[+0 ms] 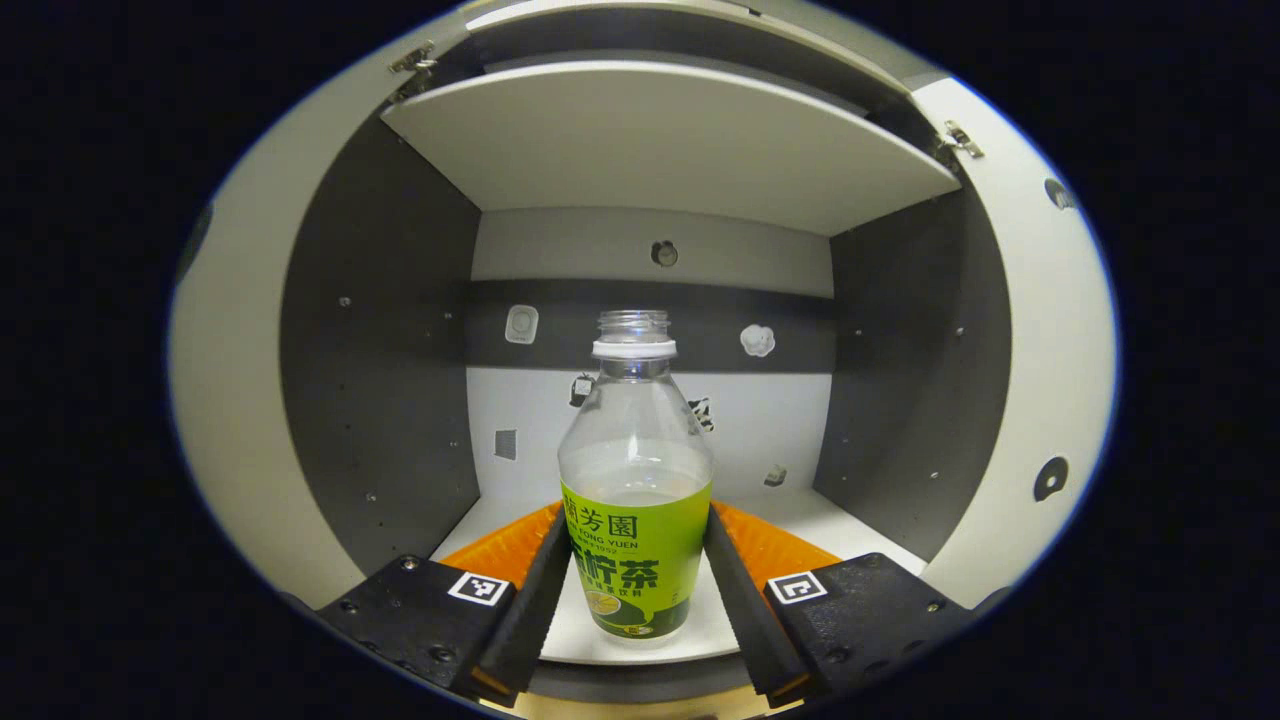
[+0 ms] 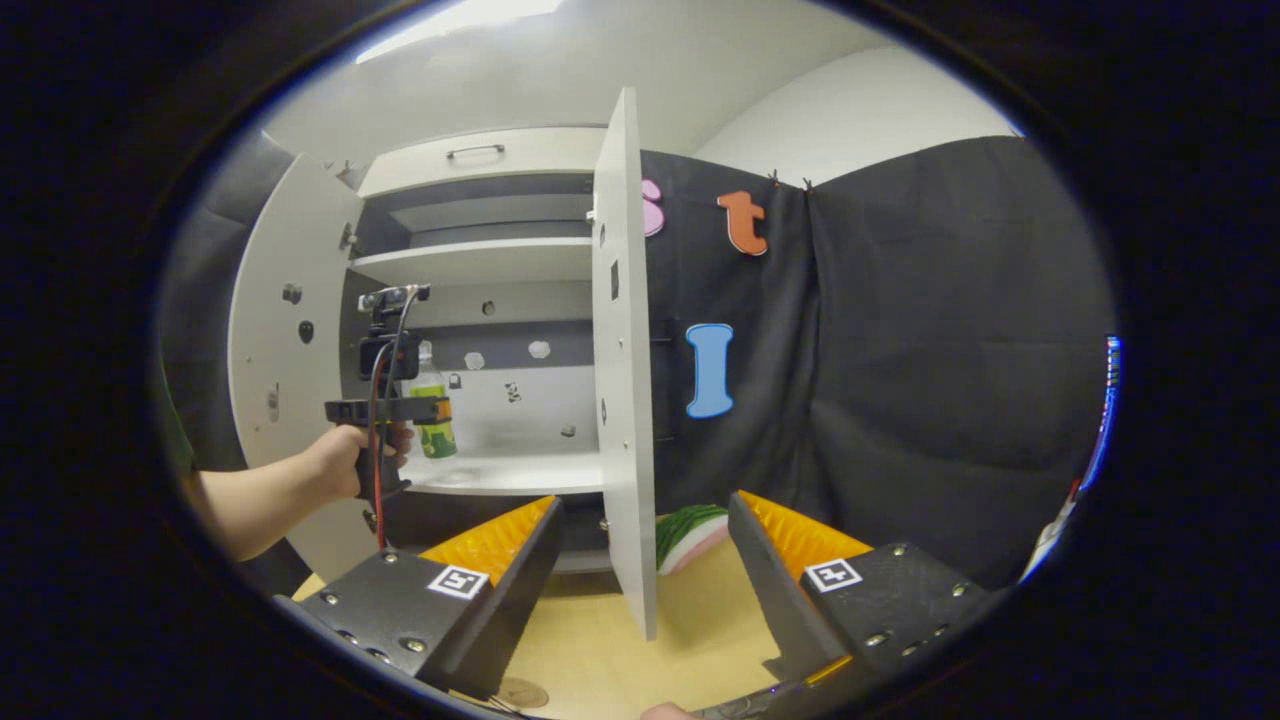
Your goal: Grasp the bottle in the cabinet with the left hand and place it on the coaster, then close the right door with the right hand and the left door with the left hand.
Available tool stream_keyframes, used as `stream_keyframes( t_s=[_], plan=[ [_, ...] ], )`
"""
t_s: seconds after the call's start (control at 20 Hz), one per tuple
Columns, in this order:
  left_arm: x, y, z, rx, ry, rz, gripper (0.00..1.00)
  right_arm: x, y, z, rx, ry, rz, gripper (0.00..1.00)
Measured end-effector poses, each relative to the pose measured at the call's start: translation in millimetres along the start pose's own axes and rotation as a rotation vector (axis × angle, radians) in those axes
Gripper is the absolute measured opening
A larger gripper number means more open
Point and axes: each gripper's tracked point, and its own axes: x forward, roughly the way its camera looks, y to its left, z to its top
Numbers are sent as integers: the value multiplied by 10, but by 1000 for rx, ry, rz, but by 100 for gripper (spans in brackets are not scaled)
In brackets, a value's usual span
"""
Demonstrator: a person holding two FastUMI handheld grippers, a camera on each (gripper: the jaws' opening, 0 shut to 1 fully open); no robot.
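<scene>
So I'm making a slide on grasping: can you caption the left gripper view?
Left gripper jaws flank a capless bottle standing on the cabinet shelf.

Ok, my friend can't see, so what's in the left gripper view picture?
A clear bottle with a green label and no cap stands on the cabinet's lower shelf, between the left hand-held gripper fingers, which sit close against its sides. An empty upper shelf hangs above.

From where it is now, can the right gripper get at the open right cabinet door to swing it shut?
Probably yes. The white right cabinet door stands open edge-on just ahead of the right gripper, whose fingers are spread, with nothing between them. The left gripper is off inside the cabinet.
</scene>
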Motion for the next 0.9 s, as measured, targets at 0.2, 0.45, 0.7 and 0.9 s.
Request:
stream_keyframes(
  t_s=[0.2,0.45,0.7,0.9],
  plan=[
    [-537,-128,103,-32,-15,-17,77,-89,-63,12,14,-4,25,99],
    [-1254,-387,-20,-81,-10,-96,79,-169,-184,-73,17,8,54,99],
    [-1702,-291,-340,-42,2,-55,79,-192,-306,-155,22,12,67,99],
    [-1951,-113,-737,-18,19,11,80,-191,-392,-183,34,23,76,99]
  ],
)
